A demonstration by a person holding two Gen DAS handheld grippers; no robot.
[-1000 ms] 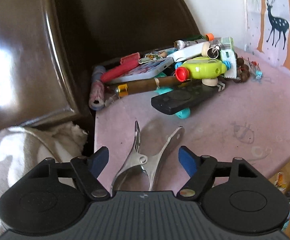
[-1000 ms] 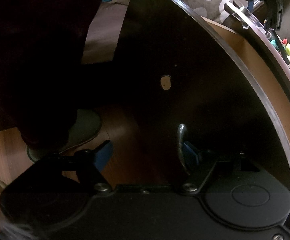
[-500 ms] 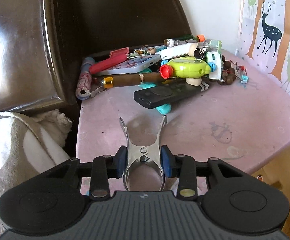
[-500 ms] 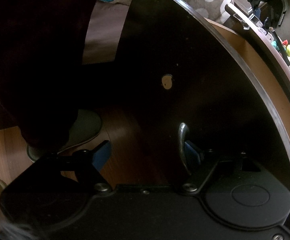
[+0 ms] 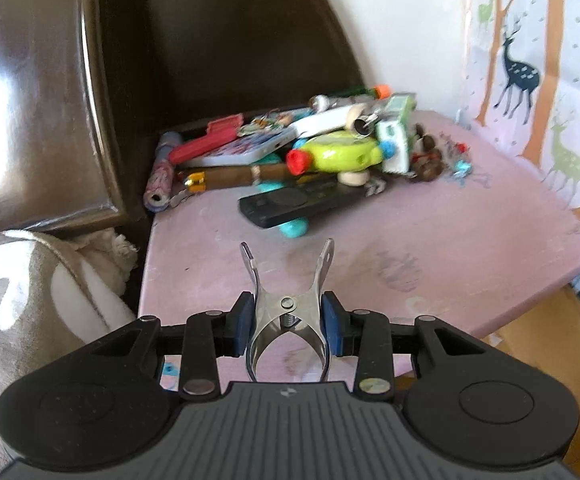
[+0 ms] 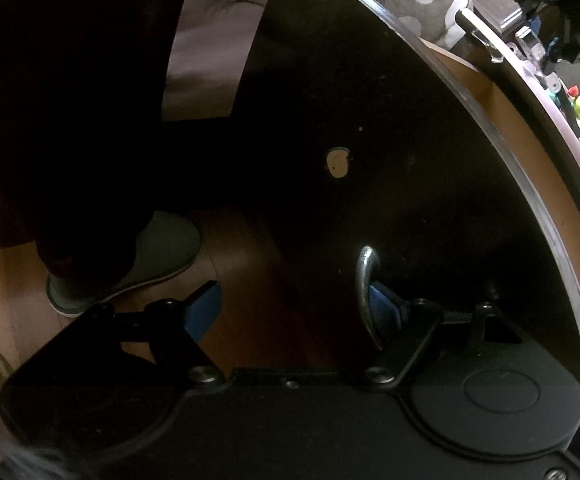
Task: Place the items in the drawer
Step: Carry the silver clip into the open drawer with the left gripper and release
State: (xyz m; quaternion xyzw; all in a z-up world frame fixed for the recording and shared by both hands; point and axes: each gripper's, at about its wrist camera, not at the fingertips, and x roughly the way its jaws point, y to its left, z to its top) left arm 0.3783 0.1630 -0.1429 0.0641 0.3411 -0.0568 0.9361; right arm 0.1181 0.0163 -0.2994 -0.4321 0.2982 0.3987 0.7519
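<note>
Left cam over tabletop (image 5: pixel 430 240); right low, dim, perhaps drawer-front (image 6: pixel 390 140).

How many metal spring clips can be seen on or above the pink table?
1. The silver metal spring clip is clamped in the left tool, above the near edge of the pink table. Others may be hidden in the cluttered pile of small items behind.

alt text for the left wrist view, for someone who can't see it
The left hand-held gripper is shut on a metal clip above a pink table. Behind it lies a pile of clutter, including a black remote and a green toy.
</note>
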